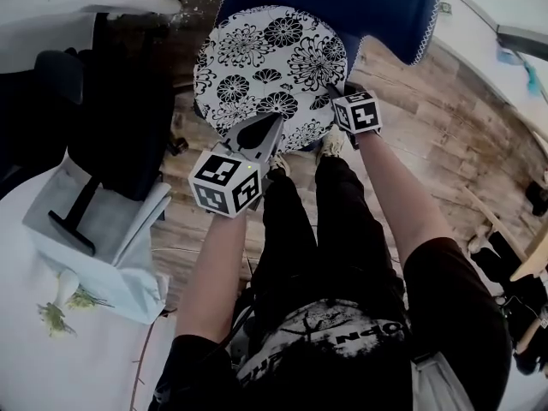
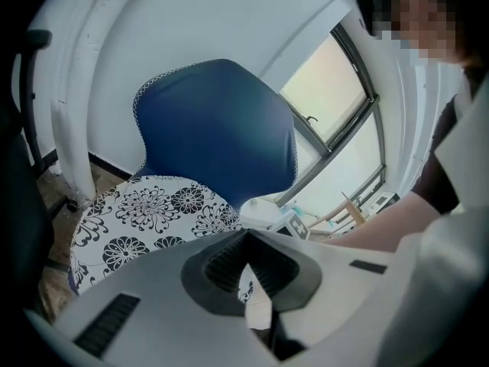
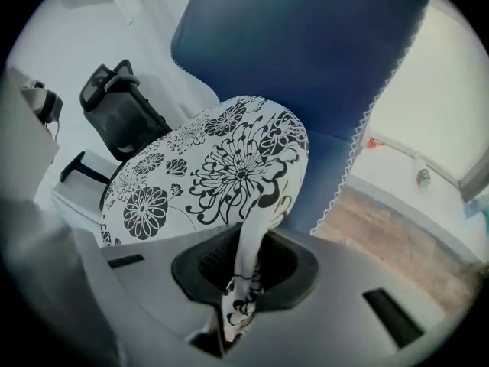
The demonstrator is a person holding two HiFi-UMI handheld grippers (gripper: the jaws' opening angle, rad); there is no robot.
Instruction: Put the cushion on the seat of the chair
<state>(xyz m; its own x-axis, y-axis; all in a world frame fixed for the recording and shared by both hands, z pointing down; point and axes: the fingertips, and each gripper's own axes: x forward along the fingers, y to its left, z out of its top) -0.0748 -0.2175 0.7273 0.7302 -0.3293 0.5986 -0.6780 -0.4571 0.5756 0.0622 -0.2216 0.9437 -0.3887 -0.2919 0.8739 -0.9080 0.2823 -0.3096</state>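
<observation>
A round white cushion [image 1: 265, 67] with black flower print hangs in front of the blue chair [image 1: 342, 2], over its seat [image 3: 330, 176]. My left gripper [image 1: 274, 122] is shut on the cushion's near edge, and a strip of printed fabric shows between its jaws [image 2: 248, 285]. My right gripper [image 1: 334, 91] is shut on the cushion's right edge, with a fold of fabric [image 3: 246, 274] running down between its jaws. In the left gripper view, the cushion [image 2: 145, 212] lies below the blue backrest [image 2: 214, 128]. Whether the cushion rests on the seat I cannot tell.
A black office chair [image 1: 120, 118] stands at the left beside a white table [image 1: 51, 358] that bears a pale box [image 1: 94, 238] and small flowers [image 1: 64, 302]. The person's legs [image 1: 317, 221] are just behind the grippers. Wooden floor [image 1: 437, 118] lies to the right, and a window [image 2: 328, 90] behind the chair.
</observation>
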